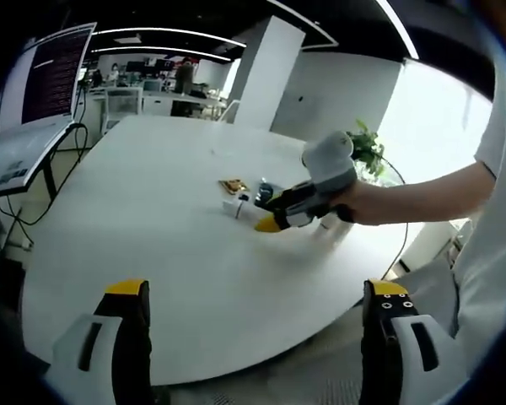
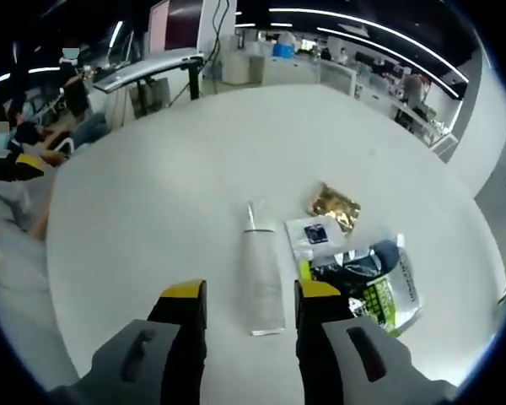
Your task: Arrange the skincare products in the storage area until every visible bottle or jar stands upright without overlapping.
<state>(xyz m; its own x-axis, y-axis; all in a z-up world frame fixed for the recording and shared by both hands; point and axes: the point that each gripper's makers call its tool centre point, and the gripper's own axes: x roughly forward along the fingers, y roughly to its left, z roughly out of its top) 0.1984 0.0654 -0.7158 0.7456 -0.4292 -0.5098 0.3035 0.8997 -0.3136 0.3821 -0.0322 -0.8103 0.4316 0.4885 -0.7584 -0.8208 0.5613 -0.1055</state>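
In the right gripper view the right tool (image 2: 243, 305) has its yellow-tipped jaws apart, straddling the near end of a tube (image 2: 261, 270) without visibly pinching it. The tube lies flat on the white bench (image 2: 135, 219), flat crimped end between the jaws, narrow cap end pointing straight ahead, away from the tool; its long axis runs along the tool's own line. It is pale and translucent, and no writing on it can be read. Just right of the right jaw lies a green, dark and white packet (image 2: 375, 283), flat, its print too small to read. Ahead of that, right of the tube, lies a white sachet (image 2: 314, 236) with a dark square mark, and beyond it a crumpled gold packet (image 2: 335, 206). To the tool's left and ahead the bench top is bare out to its curved edge, leaving wide room.

In the left gripper view the left tool (image 1: 257, 291) hangs with jaws wide apart over the bench's near edge, holding nothing. Bare white surface stretches ahead of it. Farther on, ahead and right, a hand (image 1: 363, 201) holds the right tool low over the small cluster of products. Beyond the bench's far left edge a laptop (image 1: 34, 110) stands on a stand.
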